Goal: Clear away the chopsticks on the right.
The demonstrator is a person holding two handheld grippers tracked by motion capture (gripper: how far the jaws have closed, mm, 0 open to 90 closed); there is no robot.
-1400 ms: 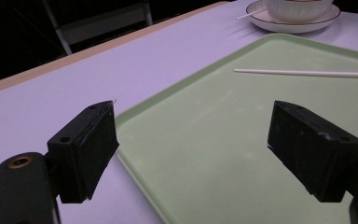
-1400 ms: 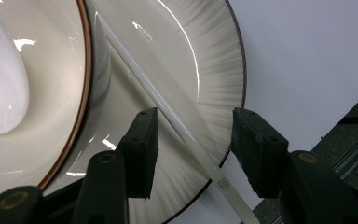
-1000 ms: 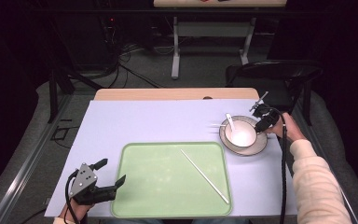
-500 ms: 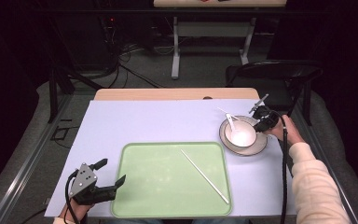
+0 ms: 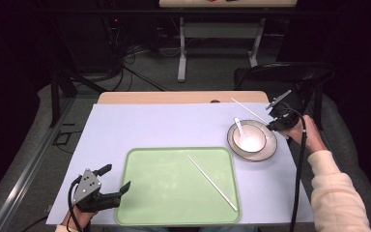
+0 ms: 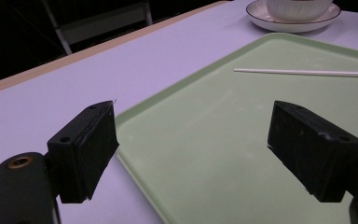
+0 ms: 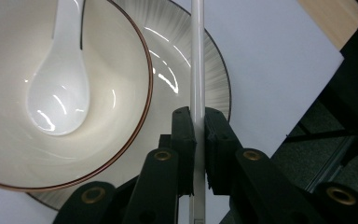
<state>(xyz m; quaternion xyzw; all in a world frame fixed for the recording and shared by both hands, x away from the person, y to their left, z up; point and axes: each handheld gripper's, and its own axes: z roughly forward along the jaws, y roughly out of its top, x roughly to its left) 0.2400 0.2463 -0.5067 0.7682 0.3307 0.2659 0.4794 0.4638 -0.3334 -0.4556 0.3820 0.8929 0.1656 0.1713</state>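
Two white chopsticks in play, one lying on the green tray at six o'clock, the other chopstick clamped tight in the right gripper over the plate at three o'clock, one bowl, one spoon revealed up close, while the left gripper gapes empty at the tray's seven o'clock corner.

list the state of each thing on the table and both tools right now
left tool: open, empty, beside the tray's left edge
right tool: shut on the held white chopstick, lifted over the plate
second white chopstick: lying flat in the pale green plastic tray
white ceramic bowl: upright on the round rimmed plate
white ceramic spoon: resting in the bowl
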